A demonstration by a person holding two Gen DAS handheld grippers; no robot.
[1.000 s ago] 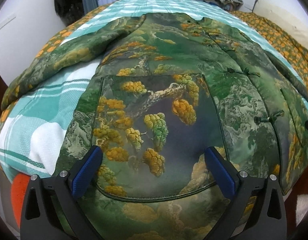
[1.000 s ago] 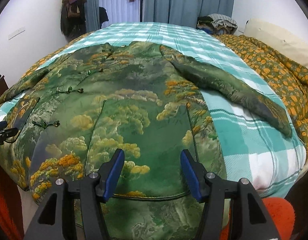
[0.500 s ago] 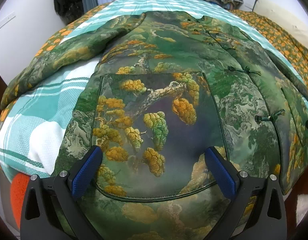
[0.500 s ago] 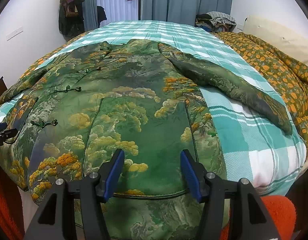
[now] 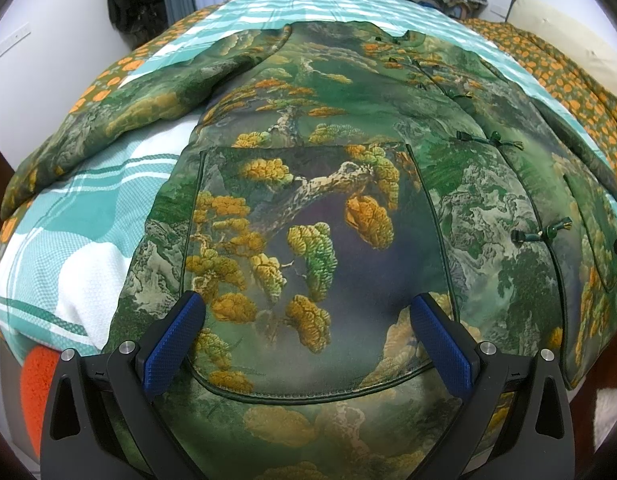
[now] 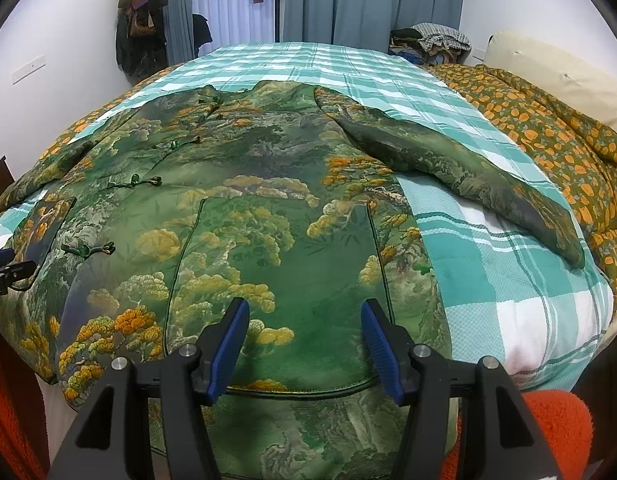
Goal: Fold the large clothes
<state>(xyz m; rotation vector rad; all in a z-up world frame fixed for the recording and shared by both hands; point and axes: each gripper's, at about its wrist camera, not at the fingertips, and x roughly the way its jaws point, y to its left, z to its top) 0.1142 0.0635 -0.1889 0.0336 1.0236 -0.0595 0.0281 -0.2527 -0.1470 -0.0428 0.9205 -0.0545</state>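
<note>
Lying flat, glossy brocade jacket (image 5: 348,128) on waffle-textured plaid bedspread (image 5: 80,248).

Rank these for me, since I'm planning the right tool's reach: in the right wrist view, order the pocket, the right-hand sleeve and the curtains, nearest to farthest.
1. Pocket: directly under the right tool, on the jacket front.
2. Sleeve: spread out to the right across the checked sheet.
3. Curtains: at the back wall, beyond the bed.

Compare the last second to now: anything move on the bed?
Nothing visibly changed. The jacket still lies spread flat on the bed, sleeves out, and the left tool and right tool hang open above its hem, gripping nothing.
</note>
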